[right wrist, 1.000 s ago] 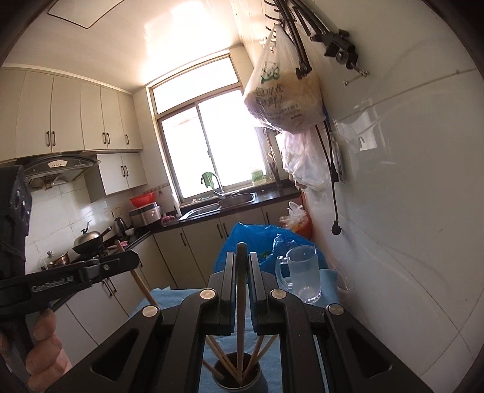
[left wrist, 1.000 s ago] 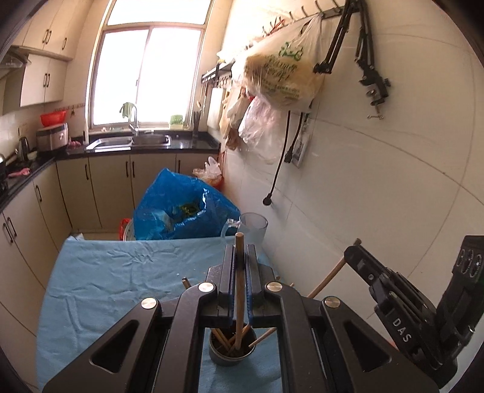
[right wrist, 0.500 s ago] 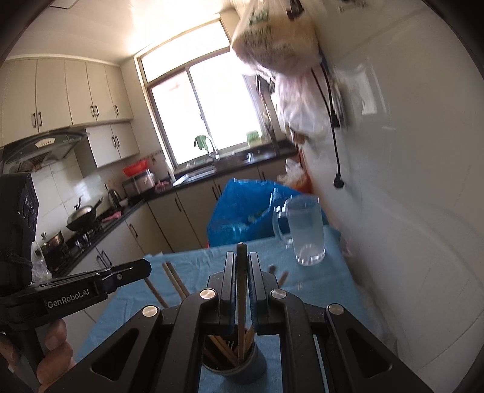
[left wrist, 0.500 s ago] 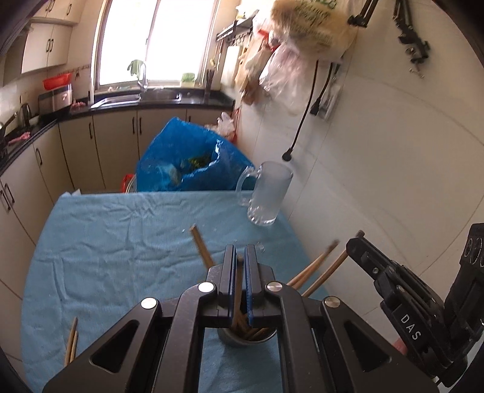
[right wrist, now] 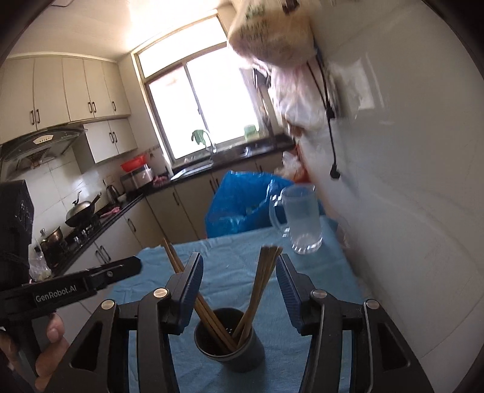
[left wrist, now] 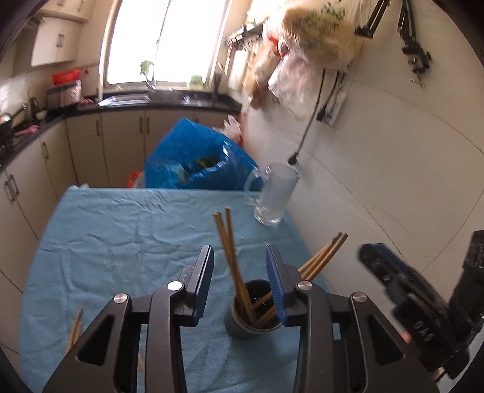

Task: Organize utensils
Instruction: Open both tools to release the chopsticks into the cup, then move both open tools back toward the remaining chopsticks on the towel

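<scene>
White lettering "GenRobot.AI" stands on the side of the black left gripper, seen in the right wrist view. In the left wrist view, the black body of the right gripper bears the pale letters "DAS", upside down. Green print on the hanging white plastic bag is too blurred to read.

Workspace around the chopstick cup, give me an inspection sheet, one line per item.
Surface: blue cloth over the table, wrinkled.
Job's things: dark cup upright, holding chopsticks; loose chopsticks lying at the cloth's left edge.
Clutter: glass mug by the wall; blue bag beyond the table.
Grippers: left gripper and right gripper opening, pads clear of the chopsticks between them.
Cables: black cord hanging on the wall.
Surroundings: kitchen cabinets, sink, window.
</scene>
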`<state>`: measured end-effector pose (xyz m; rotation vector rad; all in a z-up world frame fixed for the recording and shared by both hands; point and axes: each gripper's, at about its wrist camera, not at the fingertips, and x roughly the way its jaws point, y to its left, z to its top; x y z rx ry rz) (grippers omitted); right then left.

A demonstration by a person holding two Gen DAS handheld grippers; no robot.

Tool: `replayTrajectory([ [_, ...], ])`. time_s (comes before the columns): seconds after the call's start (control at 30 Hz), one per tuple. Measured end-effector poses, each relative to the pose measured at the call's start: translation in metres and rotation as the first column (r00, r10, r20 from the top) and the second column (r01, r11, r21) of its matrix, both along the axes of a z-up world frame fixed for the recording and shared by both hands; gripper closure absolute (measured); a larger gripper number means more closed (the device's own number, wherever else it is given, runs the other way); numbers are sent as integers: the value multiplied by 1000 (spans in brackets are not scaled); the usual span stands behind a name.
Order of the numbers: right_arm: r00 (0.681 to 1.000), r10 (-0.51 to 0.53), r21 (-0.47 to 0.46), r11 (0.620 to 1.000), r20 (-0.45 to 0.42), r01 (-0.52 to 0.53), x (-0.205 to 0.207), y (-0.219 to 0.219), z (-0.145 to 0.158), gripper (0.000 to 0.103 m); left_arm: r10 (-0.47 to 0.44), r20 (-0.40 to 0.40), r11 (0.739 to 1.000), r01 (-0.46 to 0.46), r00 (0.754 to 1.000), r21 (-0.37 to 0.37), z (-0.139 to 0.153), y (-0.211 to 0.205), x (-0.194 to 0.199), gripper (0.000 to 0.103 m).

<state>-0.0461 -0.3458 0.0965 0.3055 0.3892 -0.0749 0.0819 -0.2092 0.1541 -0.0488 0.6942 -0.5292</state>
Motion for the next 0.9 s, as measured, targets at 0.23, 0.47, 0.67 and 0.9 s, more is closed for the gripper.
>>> replayTrajectory([
  [0.23, 988, -92, -75, 992, 121, 101, -59, 10, 17, 4, 117, 126, 993, -119, 985, 4, 11, 62, -43, 39],
  [0.47, 996, -50, -174, 983, 75, 62, -81, 53, -8, 0, 231, 147, 967, -244, 962, 78, -18, 134, -78, 30],
  [0.67, 998, 35, -214, 976, -45, -44, -68, 102, -47, 0, 307, 7, 944, -306, 952, 127, -77, 193, -90, 18],
  [0.9, 974, 174, -200, 959, -144, -200, -46, 152, -76, 0, 398, -6, 912, -395, 917, 108, -110, 244, -103, 18],
])
